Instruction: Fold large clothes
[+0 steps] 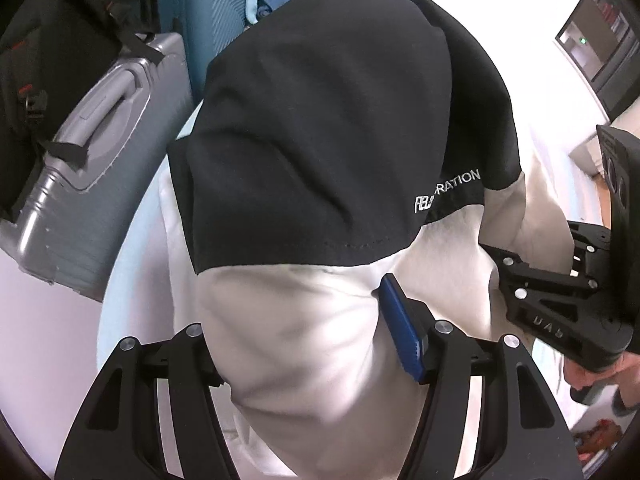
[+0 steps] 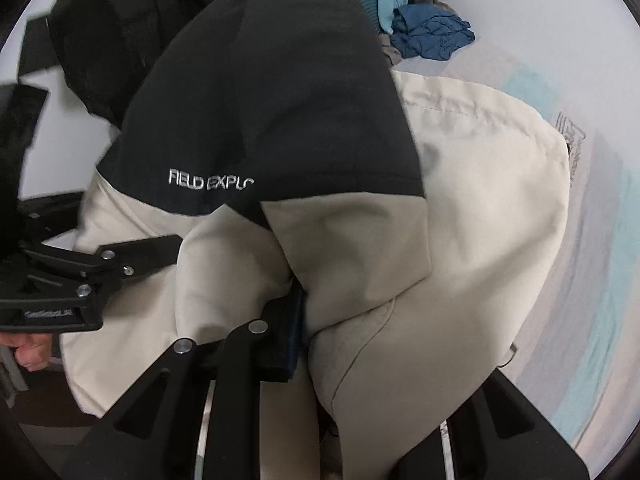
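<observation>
The left gripper (image 1: 308, 344) had cream cloth of the jacket (image 1: 320, 152) bunched between its fingers, one blue pad (image 1: 402, 340) bared at the right, so it was grasping the garment; the right gripper (image 2: 304, 336) pinched a cream fold against its dark pad (image 2: 294, 332) likewise. The jacket hung lifted ahead of both, black yoke beyond the fingertips, cream body nearer; I judged it soft, bulky and fairly heavy, its smooth shell likely to slip, so seams and hem edges looked the surest holds. Beyond the left fingers stood a grey suitcase (image 1: 92, 184) and a teal suitcase (image 1: 208, 24), both closed, contents hidden. Beyond the right fingers lay crumpled blue clothes (image 2: 432, 36) on the striped bedsheet (image 2: 600, 240).
</observation>
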`<control>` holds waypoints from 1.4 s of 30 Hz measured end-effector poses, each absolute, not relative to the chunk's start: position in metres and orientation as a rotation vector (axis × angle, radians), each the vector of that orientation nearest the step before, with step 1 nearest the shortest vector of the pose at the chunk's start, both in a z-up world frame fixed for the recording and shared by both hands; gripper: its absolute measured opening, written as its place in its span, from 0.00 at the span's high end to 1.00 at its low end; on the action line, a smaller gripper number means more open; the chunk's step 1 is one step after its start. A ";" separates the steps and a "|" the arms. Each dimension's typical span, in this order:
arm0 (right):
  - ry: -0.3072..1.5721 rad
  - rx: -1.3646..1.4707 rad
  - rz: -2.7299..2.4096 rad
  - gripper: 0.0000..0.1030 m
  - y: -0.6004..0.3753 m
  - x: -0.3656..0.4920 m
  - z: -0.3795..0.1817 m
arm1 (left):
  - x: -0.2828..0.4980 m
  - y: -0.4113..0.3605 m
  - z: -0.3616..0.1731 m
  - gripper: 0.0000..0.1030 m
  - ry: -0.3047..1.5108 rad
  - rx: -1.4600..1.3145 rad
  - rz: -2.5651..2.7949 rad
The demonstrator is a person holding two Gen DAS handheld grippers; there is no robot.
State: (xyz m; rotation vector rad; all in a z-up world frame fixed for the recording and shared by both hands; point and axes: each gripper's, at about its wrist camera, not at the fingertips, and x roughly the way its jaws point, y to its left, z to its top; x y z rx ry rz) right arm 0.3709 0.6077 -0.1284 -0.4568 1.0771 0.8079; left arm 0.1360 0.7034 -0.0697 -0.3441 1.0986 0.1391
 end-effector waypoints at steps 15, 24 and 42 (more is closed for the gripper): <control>1.115 -0.501 0.773 0.82 0.652 0.375 -0.167 | 0.106 0.698 -0.095 0.32 1.103 -0.404 0.196; 1.081 -0.426 0.712 0.53 0.635 0.379 -0.171 | 0.095 0.670 -0.082 0.28 1.057 -0.324 0.286; 0.634 -0.378 0.752 0.07 0.432 0.213 -0.019 | -0.086 0.498 0.060 0.05 0.732 -0.127 0.625</control>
